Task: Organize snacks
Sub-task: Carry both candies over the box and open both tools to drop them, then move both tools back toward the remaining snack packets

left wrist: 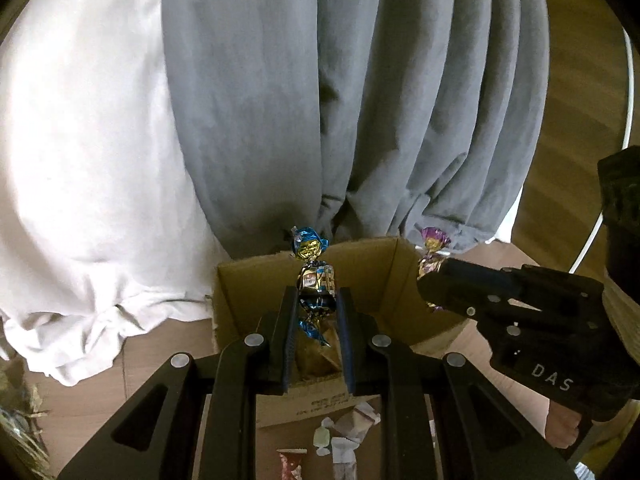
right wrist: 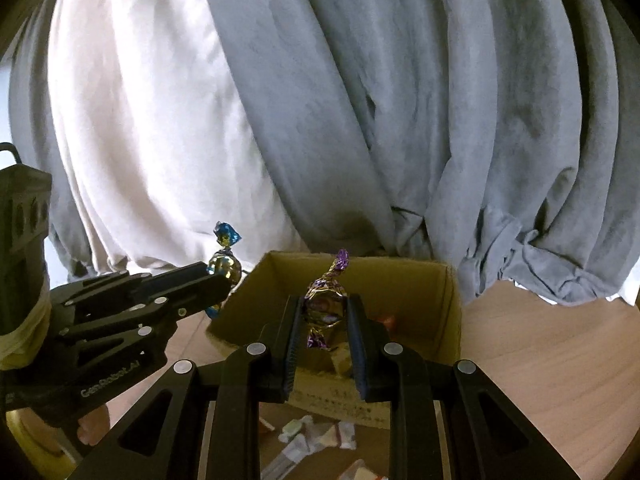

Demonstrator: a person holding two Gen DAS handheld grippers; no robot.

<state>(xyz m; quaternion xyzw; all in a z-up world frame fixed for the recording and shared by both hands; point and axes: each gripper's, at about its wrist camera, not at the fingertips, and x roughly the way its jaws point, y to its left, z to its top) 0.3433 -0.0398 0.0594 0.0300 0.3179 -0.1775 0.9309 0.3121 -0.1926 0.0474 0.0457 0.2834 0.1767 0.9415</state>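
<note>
Grey and white curtains [left wrist: 280, 100] hang behind your wooden floor [right wrist: 540, 340]. Your left gripper [left wrist: 316, 292] is clenched on a blue-and-gold candy [left wrist: 314, 276], your right gripper [right wrist: 324, 312] on a purple-and-gold candy [right wrist: 324, 304]. Beyond and below both jaws sits the open cardboard box [left wrist: 372, 280].

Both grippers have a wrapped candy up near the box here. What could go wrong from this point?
1. The left gripper pinches the blue candy only at its middle; the slick foil might slip out before it is over the cardboard box.
2. The right gripper with the purple candy sits close beside the left one, so they may bump over the narrow box.
3. A drop could land among loose snacks in front.
</note>
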